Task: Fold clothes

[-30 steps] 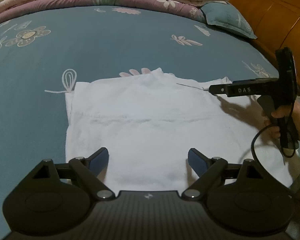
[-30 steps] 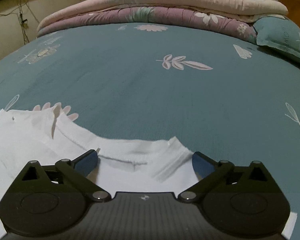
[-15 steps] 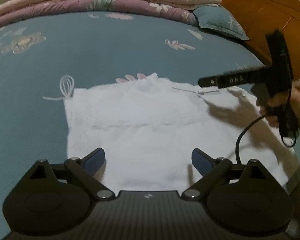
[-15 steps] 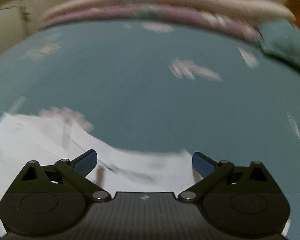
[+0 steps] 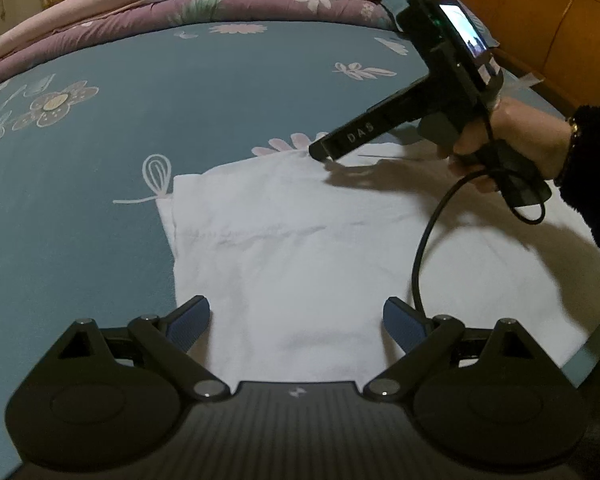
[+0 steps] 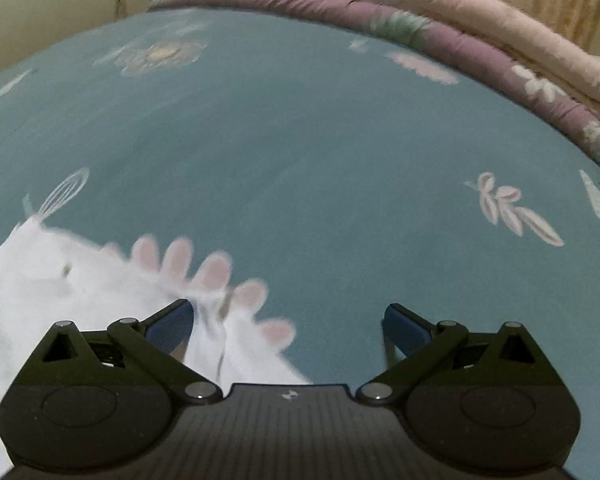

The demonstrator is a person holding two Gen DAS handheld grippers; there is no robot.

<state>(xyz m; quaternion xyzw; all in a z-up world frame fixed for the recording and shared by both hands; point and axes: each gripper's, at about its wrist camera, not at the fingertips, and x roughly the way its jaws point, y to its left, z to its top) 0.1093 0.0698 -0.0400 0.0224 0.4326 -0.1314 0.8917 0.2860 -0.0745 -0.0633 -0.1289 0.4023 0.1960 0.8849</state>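
Now white shirt [image 5: 300, 240] lies flat on blue bed sheet [image 5: 100, 160], near drawn pink flower [image 6: 204, 268]. Looks soft, light, floppy. Best pinch at far edge. Left gripper [image 5: 296, 316] and right gripper [image 6: 288, 328] both wide apart, holding nothing.

"DAS" in raised letters on right claw [image 5: 328, 152] arm; nothing else legible.

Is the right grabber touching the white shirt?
Cannot tell. In the left wrist view the right gripper tips sit at the white shirt far edge, but no contact or gap shows plainly. The blurred right wrist view shows open fingers above it.
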